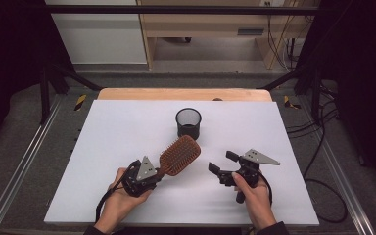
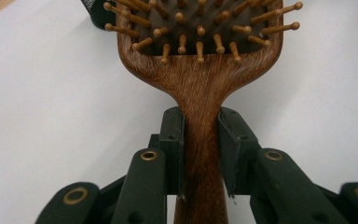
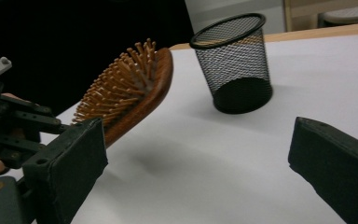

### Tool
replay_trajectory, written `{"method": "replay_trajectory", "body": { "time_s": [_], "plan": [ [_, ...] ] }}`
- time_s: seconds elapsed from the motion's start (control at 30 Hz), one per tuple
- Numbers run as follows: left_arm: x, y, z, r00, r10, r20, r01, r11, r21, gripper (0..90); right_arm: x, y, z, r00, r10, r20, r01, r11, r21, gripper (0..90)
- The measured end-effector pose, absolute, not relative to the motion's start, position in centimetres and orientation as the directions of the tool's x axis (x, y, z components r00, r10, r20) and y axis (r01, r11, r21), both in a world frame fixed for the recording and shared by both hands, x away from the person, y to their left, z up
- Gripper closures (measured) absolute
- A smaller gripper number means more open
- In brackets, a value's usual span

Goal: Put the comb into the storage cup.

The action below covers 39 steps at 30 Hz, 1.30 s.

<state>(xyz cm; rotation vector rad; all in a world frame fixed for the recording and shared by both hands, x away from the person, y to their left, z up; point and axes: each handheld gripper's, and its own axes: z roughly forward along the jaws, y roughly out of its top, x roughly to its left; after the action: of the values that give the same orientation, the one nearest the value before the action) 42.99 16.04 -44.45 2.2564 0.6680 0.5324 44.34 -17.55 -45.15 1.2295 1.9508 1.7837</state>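
1. My left gripper is clamped on the handle of the wooden hairbrush; in the left gripper view the two pads press the handle from both sides.
2. The brush is lifted above the white table. Its long axis runs from my left gripper toward the black mesh cup, with the head near the cup, bristles up.
3. My right gripper stands with jaws wide apart and holds nothing; it is beside the brush, farther from the cup than the brush head.
4. The cup is upright and, as far as I see, has nothing inside.
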Motion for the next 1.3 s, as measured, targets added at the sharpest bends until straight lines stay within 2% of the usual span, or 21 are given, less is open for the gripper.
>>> {"method": "replay_trajectory", "body": {
  "time_s": [0.3,0.8,1.3],
  "plan": [
    [42.2,15.3,-44.2,0.778,0.596,0.197,0.275,-0.607,0.746,72.9,44.5,-14.3,-45.2,-0.662,0.603,0.445,0.478,-0.117,0.87,5.2],
    [41.6,15.0,-43.8,0.773,0.603,0.197,0.249,-0.575,0.779,72.9,45.0,-11.2,-44.5,-0.689,0.527,0.498,0.508,-0.138,0.85,9.1],
    [41.3,15.3,-43.5,0.754,0.627,0.198,0.234,-0.537,0.811,72.9,46.4,-10.5,-42.5,-0.686,0.493,0.535,0.51,-0.199,0.837,20.6]
  ]
}}
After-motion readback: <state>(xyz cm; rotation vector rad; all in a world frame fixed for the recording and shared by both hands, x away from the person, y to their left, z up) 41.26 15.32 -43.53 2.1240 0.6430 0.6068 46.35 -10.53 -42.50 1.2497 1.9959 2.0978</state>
